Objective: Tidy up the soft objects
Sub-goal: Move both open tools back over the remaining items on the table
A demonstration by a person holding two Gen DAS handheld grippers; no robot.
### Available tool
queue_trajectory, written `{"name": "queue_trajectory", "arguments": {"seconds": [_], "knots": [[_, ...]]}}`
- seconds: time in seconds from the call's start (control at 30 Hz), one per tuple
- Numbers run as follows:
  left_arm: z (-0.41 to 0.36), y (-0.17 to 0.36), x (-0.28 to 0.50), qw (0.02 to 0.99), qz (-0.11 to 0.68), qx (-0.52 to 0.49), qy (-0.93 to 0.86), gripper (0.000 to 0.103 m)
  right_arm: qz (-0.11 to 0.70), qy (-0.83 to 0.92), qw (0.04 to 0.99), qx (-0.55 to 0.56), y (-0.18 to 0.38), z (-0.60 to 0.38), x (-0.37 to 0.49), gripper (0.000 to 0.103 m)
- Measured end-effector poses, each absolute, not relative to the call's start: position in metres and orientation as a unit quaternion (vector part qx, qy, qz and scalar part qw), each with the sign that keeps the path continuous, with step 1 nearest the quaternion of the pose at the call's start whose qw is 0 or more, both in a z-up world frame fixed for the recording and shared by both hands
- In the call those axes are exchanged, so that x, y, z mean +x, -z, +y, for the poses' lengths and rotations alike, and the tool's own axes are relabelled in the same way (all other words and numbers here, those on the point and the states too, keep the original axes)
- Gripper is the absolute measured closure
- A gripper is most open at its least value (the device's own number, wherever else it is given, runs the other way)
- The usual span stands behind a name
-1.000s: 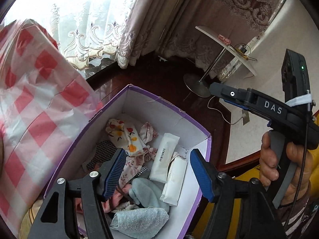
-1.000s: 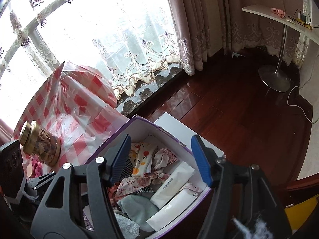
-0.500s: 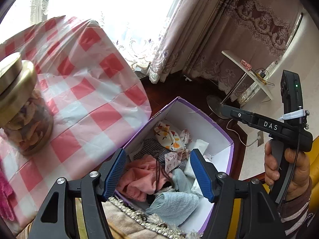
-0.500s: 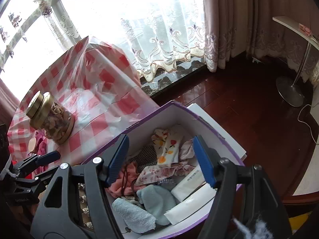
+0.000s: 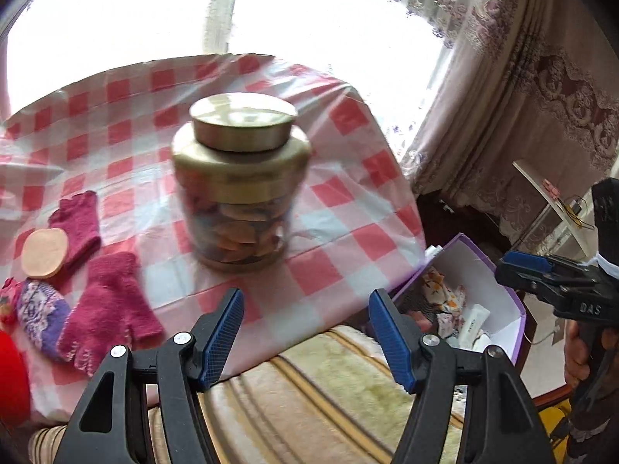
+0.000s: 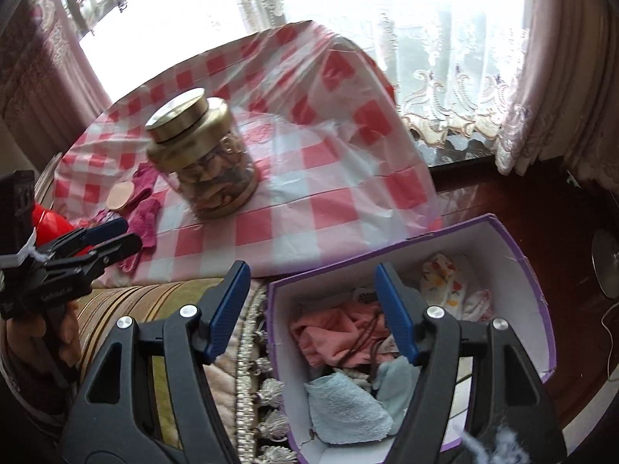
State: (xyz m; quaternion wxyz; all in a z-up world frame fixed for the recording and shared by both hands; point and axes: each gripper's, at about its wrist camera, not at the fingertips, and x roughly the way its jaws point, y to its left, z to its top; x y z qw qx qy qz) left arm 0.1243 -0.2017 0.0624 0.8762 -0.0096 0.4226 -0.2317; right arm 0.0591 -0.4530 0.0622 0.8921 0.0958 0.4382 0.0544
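Two magenta knit gloves (image 5: 104, 301) (image 5: 79, 220) lie on the checked tablecloth at the left, with a round beige pad (image 5: 43, 252) and a purple patterned cloth (image 5: 40, 319) beside them. My left gripper (image 5: 305, 328) is open and empty, above the table's near edge. The purple box (image 6: 514, 259) holds soft items: a pink cloth (image 6: 332, 336), a light blue towel (image 6: 348, 406), a floral cloth (image 6: 441, 282). My right gripper (image 6: 313, 313) is open and empty over the box's left wall. The gloves also show in the right wrist view (image 6: 145, 212).
A glass jar with a gold lid (image 5: 240, 185) stands mid-table on the red-and-white cloth (image 5: 348, 232). A striped cushion (image 5: 329, 386) lies between table and box. A red object (image 5: 11, 379) sits at the far left. Dark wood floor (image 6: 580, 270) and curtains lie beyond.
Both grippers have swung left from the box toward the table. The jar and the gloves have come into the left view. Both jaws stay open.
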Motion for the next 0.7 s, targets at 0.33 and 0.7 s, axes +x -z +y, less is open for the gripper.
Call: {"name": "queue_trajectory", "arguments": {"seconds": [0.33,0.7], "knots": [[-0.097,-0.045,0.147,0.890,0.439,-0.065,0.102,0.035,0.444,-0.170,0.880,0.002,-0.068,-0.347,0.074,0.032],[-0.036,-0.027,0.172,0.882,0.463,-0.088,-0.001,0.035,0.442,-0.241,0.863,-0.048,-0.067,-0.269,0.100,0.031]]}}
